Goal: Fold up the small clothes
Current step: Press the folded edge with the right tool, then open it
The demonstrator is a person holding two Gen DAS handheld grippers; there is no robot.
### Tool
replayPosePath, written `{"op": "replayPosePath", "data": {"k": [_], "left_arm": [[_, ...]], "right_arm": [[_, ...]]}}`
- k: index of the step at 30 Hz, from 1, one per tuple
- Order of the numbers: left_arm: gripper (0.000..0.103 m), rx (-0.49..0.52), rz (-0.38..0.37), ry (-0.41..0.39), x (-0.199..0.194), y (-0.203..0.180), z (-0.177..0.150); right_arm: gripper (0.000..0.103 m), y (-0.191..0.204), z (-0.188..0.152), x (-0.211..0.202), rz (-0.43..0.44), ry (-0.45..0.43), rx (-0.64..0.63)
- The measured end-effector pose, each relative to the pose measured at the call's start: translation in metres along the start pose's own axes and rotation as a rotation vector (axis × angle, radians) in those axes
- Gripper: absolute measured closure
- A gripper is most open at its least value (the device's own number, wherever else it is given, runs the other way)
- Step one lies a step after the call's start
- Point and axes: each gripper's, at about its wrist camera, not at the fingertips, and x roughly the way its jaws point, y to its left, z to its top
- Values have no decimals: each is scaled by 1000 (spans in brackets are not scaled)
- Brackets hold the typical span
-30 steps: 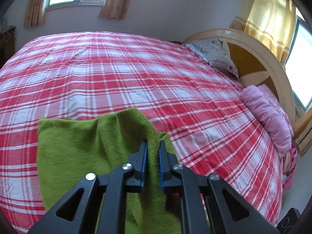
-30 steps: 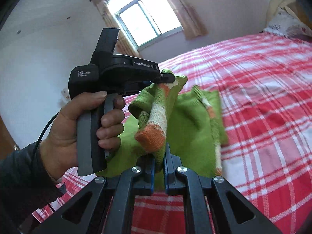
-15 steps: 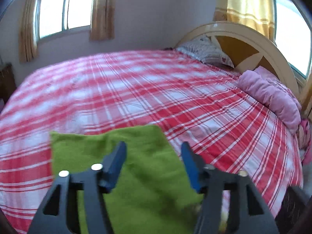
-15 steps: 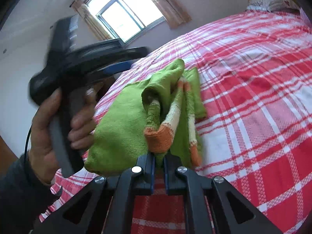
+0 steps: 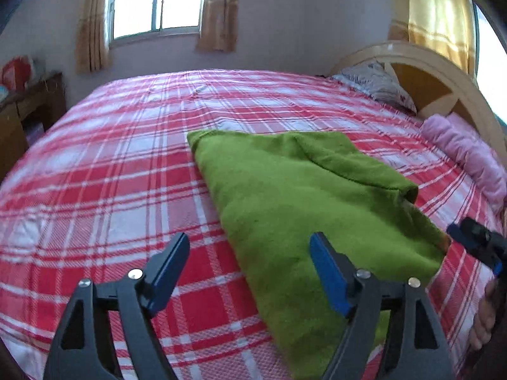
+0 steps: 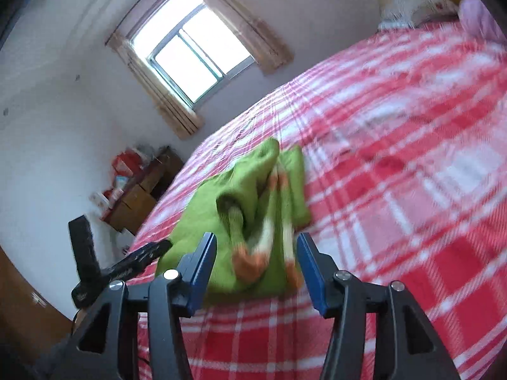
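Observation:
A small green knitted garment [image 5: 304, 202] with orange and white cuffs lies folded on the red plaid bed [image 5: 126, 164]. My left gripper [image 5: 250, 269] is open and empty, just above the garment's near left edge. My right gripper [image 6: 256, 262] is open and empty, with the garment's striped sleeve end [image 6: 250, 262] lying on the bed between and just beyond its fingers. The garment in the right wrist view [image 6: 240, 209] is bunched and blurred. The right gripper's tip also shows at the right edge of the left wrist view [image 5: 478, 243].
A curved wooden headboard [image 5: 443, 72], a patterned pillow [image 5: 377, 85] and a pink rolled blanket [image 5: 465, 155] are at the bed's right end. A wooden cabinet [image 5: 22, 110] stands left of the bed. The left gripper's body [image 6: 104, 266] shows in the right view.
Both grippers have opened and let go of the green garment, which has dropped onto the bed in a folded heap. The left gripper has pulled back and swung left.

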Motion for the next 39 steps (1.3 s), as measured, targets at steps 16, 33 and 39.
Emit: {"op": "replayPosePath", "data": {"k": [16, 33, 39], "left_arm": [[0, -65, -136, -14, 7, 2, -13], [0, -24, -100, 60, 21, -10, -17], [0, -67, -126, 18, 12, 0, -18]], "right_arm": [[89, -2, 47, 104, 15, 278, 35], [48, 32, 70, 69, -111, 80, -167], [48, 82, 56, 125, 7, 277, -361]]}}
